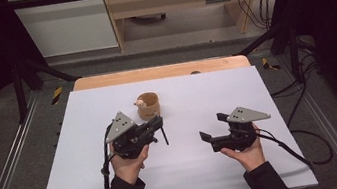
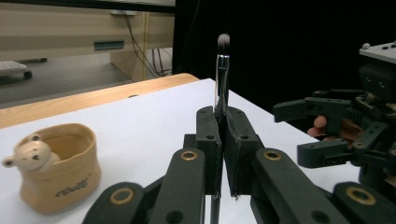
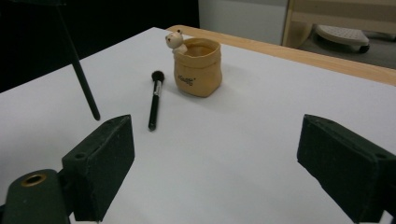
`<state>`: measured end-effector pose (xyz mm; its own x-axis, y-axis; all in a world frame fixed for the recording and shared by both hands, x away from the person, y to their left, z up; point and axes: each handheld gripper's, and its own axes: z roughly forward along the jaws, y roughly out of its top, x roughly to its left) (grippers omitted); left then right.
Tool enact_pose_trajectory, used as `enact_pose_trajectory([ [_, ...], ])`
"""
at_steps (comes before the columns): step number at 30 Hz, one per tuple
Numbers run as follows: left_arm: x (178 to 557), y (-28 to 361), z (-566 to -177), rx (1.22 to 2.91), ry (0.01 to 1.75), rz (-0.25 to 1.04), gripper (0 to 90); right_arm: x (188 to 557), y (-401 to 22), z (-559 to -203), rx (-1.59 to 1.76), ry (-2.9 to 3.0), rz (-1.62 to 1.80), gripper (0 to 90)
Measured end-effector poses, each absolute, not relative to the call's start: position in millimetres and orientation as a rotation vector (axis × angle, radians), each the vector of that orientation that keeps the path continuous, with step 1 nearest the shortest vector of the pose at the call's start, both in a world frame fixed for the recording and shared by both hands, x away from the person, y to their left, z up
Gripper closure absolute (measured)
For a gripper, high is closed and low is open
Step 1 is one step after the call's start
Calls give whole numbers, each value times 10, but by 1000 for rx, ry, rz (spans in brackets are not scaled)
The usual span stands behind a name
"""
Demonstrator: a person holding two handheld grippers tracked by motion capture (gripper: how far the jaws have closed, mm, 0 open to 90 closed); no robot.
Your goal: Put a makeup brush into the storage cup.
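Left gripper clamped on a makeup brush; right gripper wide open and holding nothing.

The left jaws are fully closed on the brush handle; in the left gripper view the brush stands upright between them, bristles up, with its handle end below the jaws. The right jaws stand far apart over bare sheet. A second makeup brush lies flat on the white table cover, just beside a tan bear-faced pouch holder, bristles toward the holder. The holder stands upright just beyond the left gripper, close to the held brush. The two grippers are well apart. Open cover lies between them, in front of them and toward the right edge; the table's wooden rim shows at the far side.
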<state>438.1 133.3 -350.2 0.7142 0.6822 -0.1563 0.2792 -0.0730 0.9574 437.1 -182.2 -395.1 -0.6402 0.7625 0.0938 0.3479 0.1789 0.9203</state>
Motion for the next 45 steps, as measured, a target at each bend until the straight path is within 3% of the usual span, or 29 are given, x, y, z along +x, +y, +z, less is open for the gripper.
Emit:
enact_pose_trajectory([
  [26,4731,1573,-3205,1712,827,522,851,4393,-2045,-4005,1152,2017,1370,53],
  [45,5011,1476,-3168,1739,841,554,852,4398,-2039,-4024,1130,2034,1336,52],
])
